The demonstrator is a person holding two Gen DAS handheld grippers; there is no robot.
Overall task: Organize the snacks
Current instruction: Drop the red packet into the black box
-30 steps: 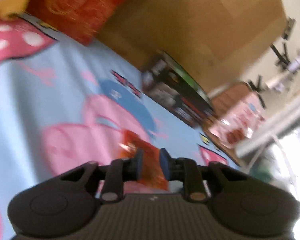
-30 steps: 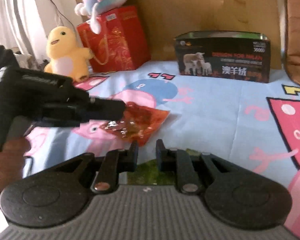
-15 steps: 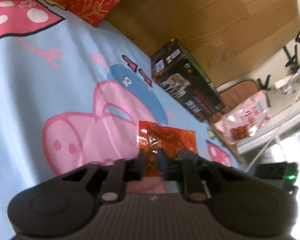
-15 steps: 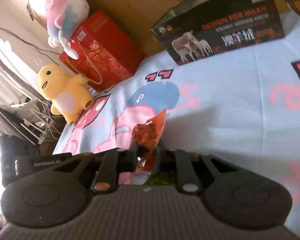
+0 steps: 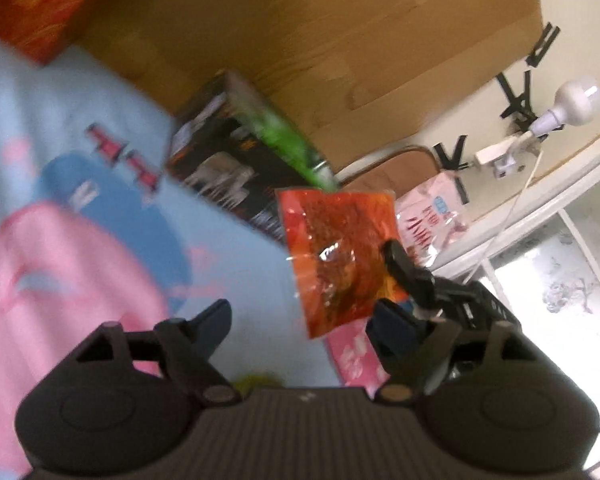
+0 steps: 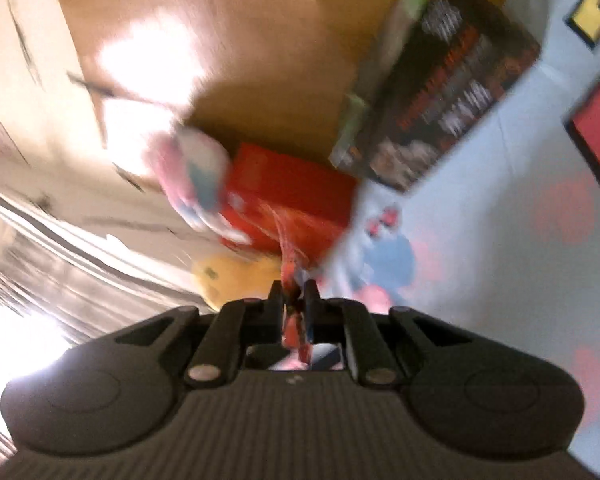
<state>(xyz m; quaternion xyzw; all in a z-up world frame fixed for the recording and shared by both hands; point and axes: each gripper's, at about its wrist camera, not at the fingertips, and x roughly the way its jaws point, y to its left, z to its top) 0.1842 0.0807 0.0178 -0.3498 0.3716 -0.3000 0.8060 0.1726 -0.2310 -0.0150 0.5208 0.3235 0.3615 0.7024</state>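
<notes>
Blue cartoon-print sheet (image 5: pixel 80 112), wooden headboard (image 5: pixel 320 40), red gift bag (image 6: pixel 296 196), possibly yellow plush toy (image 6: pixel 236 276), white bulb lamp (image 5: pixel 576 104)

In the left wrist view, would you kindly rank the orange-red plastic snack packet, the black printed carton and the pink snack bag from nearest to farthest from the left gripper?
1. Orange-red plastic snack packet: just ahead of the open left gripper, right of centre, pinched by the right gripper.
2. Black printed carton: behind the packet, against the wooden board.
3. Pink snack bag: far right; close to the carton in depth, so this order is tentative.
</notes>
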